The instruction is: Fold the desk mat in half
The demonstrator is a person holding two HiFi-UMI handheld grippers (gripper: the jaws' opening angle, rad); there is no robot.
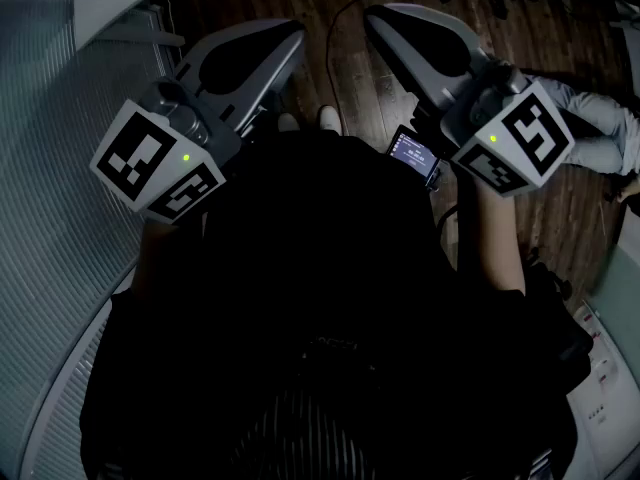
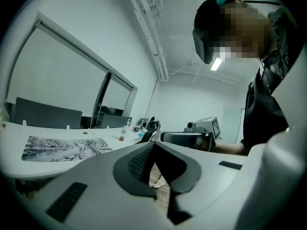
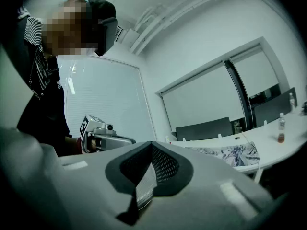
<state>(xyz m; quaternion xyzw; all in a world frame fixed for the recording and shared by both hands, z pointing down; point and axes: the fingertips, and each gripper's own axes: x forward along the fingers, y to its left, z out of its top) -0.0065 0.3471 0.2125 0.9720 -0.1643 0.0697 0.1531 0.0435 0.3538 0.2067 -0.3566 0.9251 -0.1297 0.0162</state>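
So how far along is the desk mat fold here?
Done: nothing; the desk mat lies flat, unfolded, on the table. In hand: nothing; the left gripper and right gripper are shut, empty, away from it. Left: grasp an edge and fold it in half.

The left claw (image 1: 290,38) and the right claw (image 1: 378,20) are pale grey with black pads, and each carries a cube of black-and-white square markers with a small green light. The desk mat (image 2: 62,149) bears a grey-and-white ink landscape on the white worktop (image 2: 48,130); the floor (image 1: 555,28) is dark brown wood
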